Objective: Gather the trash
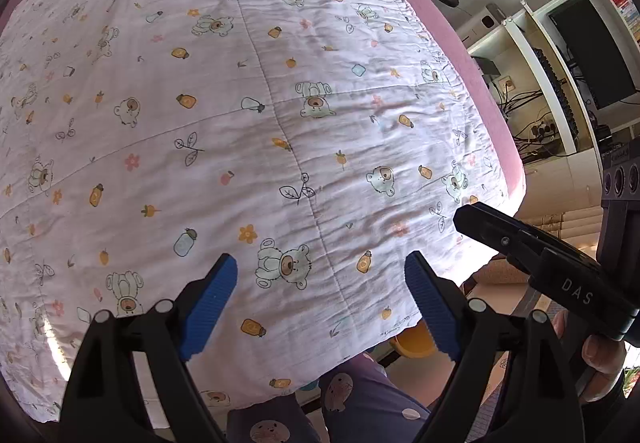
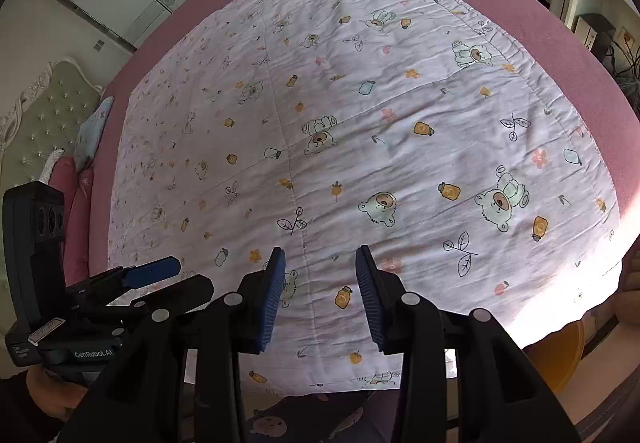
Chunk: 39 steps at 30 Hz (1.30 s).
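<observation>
No trash visible on quilt [image 1: 280,103] below me. Left hand-held gripper [image 1: 320,307] wide apart, empty; right hand-held gripper [image 2: 320,295] partly apart, empty. Neither arm nearer any target; direction unknown.

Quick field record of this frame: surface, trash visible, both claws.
surface: bear-print quilt spread flat over a pink bed
trash: none visible on the quilt
left claw: open, empty, above the quilt's near edge
right claw: part open, nothing between the pads
beside bed: yellow container on the floor, partly hidden
</observation>
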{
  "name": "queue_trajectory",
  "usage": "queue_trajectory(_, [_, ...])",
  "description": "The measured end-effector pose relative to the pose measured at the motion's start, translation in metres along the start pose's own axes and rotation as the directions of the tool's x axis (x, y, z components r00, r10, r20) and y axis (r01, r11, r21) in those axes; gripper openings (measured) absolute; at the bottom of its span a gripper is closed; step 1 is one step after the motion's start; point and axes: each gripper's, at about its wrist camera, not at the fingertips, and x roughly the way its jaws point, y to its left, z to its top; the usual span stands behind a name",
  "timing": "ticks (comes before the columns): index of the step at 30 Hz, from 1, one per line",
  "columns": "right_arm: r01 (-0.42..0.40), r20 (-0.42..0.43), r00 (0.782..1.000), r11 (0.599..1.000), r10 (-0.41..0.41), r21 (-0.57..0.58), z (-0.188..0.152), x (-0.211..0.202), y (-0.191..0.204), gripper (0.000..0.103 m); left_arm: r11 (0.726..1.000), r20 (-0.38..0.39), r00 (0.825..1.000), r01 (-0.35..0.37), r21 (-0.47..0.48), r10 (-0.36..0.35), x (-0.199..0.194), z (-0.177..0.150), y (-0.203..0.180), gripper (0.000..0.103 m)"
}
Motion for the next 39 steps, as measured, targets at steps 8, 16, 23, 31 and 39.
queue_trajectory(8, [-0.043, -0.044, 0.998, 0.989, 0.037, -0.140, 0.028, -0.007, 0.041, 0.037, 0.991, 0.076, 0.995, -0.057, -0.120, 0.066, -0.040, 0.001, 0.015, 0.088])
queue_trajectory(16, [-0.063, -0.082, 0.996, 0.977, 0.047, -0.203, 0.049, -0.021, 0.055, 0.039, 0.969, 0.114, 0.985, -0.097, -0.229, 0.126, -0.067, 0.003, 0.016, 0.090])
queue_trajectory(23, [-0.079, -0.102, 0.993, 0.959, 0.053, -0.272, 0.056, -0.032, 0.069, 0.049, 0.944, 0.145, 0.973, -0.129, -0.305, 0.180, -0.084, 0.001, 0.013, 0.097])
queue_trajectory(31, [-0.100, -0.096, 0.993, 0.936, 0.071, -0.339, 0.058, -0.046, 0.085, 0.062, 0.931, 0.126, 0.969, -0.162, -0.327, 0.213, -0.101, -0.012, 0.007, 0.099])
queue_trajectory(39, [-0.100, -0.067, 0.994, 0.930, 0.081, -0.354, 0.067, -0.061, 0.091, 0.073, 0.899, 0.173, 0.947, -0.184, -0.397, 0.270, -0.122, -0.022, 0.013, 0.099])
